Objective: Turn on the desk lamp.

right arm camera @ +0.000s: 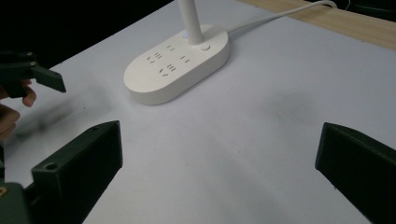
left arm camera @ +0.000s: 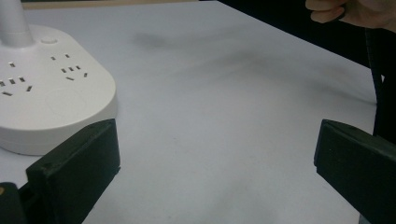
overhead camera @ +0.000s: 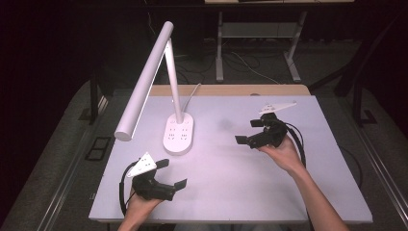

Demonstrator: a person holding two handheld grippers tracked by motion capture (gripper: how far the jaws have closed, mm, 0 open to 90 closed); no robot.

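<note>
A white desk lamp stands on the table's back left part, its oval base (overhead camera: 178, 133) carrying several sockets and a round button, its long tube head (overhead camera: 144, 82) slanting out to the left. My left gripper (overhead camera: 172, 174) hovers open near the front left edge, a short way in front of the base (left arm camera: 46, 93), nothing between its jaws. My right gripper (overhead camera: 250, 131) is open too, held at the right side of the table and aimed toward the lamp base (right arm camera: 177, 65), which lies well ahead of it. The left hand and gripper (right arm camera: 32, 74) show at the far left.
The white tabletop (overhead camera: 231, 168) has a wooden strip (overhead camera: 231, 90) along its back edge. The lamp's white cord (right arm camera: 275, 16) runs off over that edge. A dark floor with desk legs and cables lies beyond. My right hand's cable (left arm camera: 378, 93) hangs at the right.
</note>
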